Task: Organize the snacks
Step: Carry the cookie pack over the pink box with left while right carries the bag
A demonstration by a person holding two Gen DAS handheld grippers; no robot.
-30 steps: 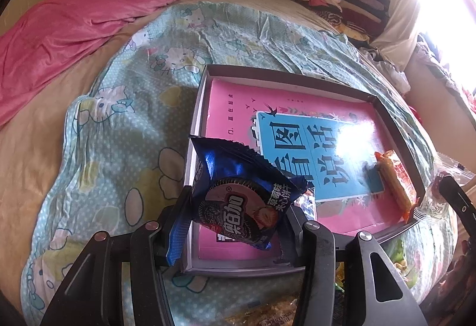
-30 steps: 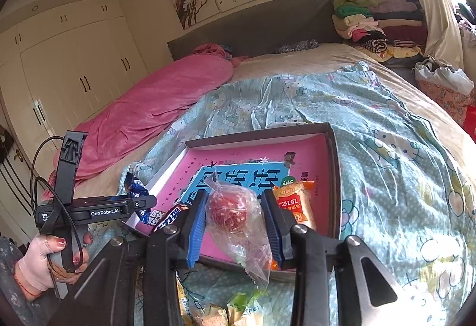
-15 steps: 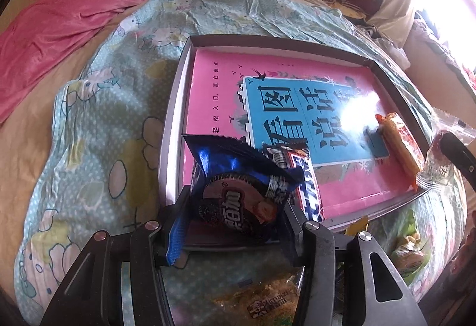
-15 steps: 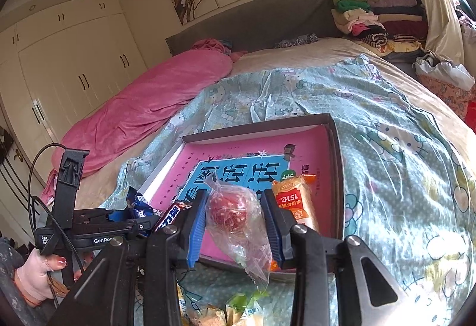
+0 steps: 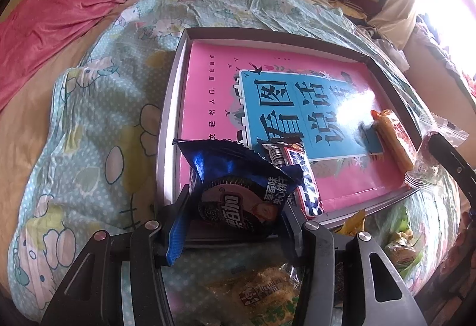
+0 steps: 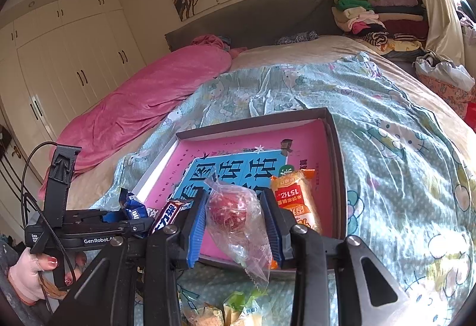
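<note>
My left gripper [image 5: 235,204] is shut on a dark blue cookie packet [image 5: 235,186], held over the near left corner of a shallow box [image 5: 169,129] lined with a pink and blue book cover. A chocolate bar [image 5: 300,177] lies in the box just right of the packet. An orange snack pack [image 5: 392,141] rests at the box's right side. In the right wrist view my right gripper [image 6: 235,213] is shut on a clear bag with a red round snack [image 6: 229,211], above the box's near rim [image 6: 339,177], next to the orange snack pack [image 6: 297,198].
The box lies on a bed with a light blue cartoon quilt [image 6: 386,132] and a pink blanket [image 6: 142,96]. Loose snack packs [image 5: 267,293] lie on the quilt below the grippers. A hand [image 6: 26,269] holds the left gripper. Folded clothes [image 6: 374,16] are stacked behind the bed.
The left wrist view has tilted downward and toward the box's near left corner, bringing the chocolate bar and the loose snacks below into view. The right gripper has stayed in place.
</note>
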